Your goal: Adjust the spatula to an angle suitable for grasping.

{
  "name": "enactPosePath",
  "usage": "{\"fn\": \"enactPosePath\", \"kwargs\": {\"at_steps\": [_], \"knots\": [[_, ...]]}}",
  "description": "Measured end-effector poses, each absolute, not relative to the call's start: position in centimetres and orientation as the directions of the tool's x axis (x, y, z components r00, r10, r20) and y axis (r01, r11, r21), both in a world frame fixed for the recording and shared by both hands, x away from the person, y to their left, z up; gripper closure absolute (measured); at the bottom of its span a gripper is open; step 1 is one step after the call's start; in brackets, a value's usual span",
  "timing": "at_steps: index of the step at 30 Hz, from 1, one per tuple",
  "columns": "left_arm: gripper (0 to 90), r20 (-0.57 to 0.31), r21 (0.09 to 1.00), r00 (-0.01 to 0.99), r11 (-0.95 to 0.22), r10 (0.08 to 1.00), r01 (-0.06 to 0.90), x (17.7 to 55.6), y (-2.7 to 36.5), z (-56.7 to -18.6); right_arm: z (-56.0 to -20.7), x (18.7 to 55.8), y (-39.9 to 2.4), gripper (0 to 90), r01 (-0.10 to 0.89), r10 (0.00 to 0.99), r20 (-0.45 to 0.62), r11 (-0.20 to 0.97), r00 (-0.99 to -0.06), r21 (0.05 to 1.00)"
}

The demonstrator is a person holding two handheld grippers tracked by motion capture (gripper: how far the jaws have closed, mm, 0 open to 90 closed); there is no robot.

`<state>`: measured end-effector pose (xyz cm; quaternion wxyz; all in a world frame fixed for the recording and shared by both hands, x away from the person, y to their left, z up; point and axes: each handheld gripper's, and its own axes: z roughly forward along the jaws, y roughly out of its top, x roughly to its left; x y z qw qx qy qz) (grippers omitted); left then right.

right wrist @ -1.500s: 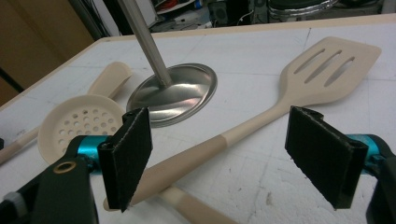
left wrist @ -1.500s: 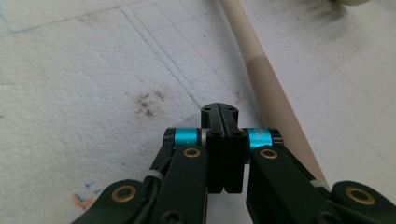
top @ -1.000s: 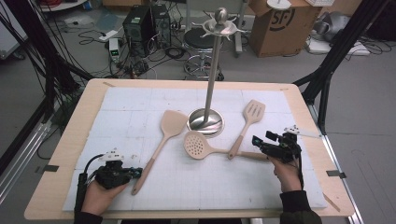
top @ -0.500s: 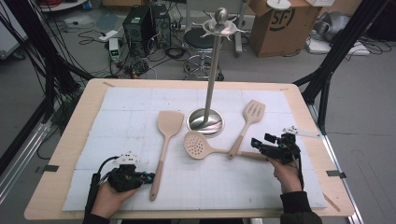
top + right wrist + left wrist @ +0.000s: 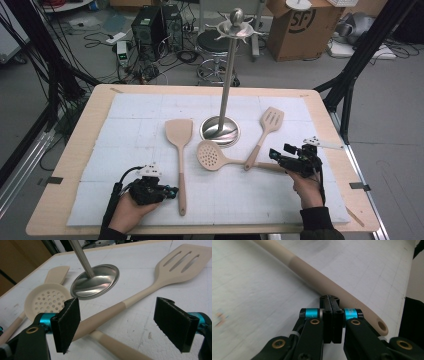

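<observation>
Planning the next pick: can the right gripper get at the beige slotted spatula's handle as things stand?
Probably yes: the right gripper is open, the beige slotted spatula's handle lies just ahead between its jaws, though it crosses over the perforated skimmer's handle.

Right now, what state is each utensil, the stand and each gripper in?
Solid spatula: flat on the mat, handle pushed by the shut left gripper.
Skimmer: flat, handle under the slotted spatula's.
Slotted spatula: flat, handle crossing the skimmer's.
Stand: upright, hooks bare.
Right gripper: jaws open, holding nothing.

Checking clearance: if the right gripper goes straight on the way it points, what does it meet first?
Likely the slotted spatula: its handle lies across the gap of the open right gripper, crossing over the skimmer handle. Depth is hard to judge.
</observation>
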<state>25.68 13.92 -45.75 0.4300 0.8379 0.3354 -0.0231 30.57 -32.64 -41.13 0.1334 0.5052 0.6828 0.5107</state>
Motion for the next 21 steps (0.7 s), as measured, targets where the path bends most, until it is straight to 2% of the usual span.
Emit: {"fn": "enactPosePath", "kwargs": {"at_steps": [3,10,21], "knots": [[90.0,-0.346,0.702,0.781,-0.409,0.520,0.583,26.2,13.3,-45.8,-41.2,30.7,-32.6,20.4,0.554,0.826,0.332,-0.028,-0.456,0.832],[90.0,-0.324,0.713,0.803,-0.429,0.500,0.554,26.8,11.2,-45.8,-40.9,30.8,-32.6,20.4,0.547,0.823,0.340,-0.043,-0.455,0.836],[90.0,-0.345,0.701,0.803,-0.435,0.486,0.565,27.9,9.6,-45.8,-40.5,30.9,-31.9,20.4,0.536,0.820,0.326,-0.027,-0.471,0.844]]}}
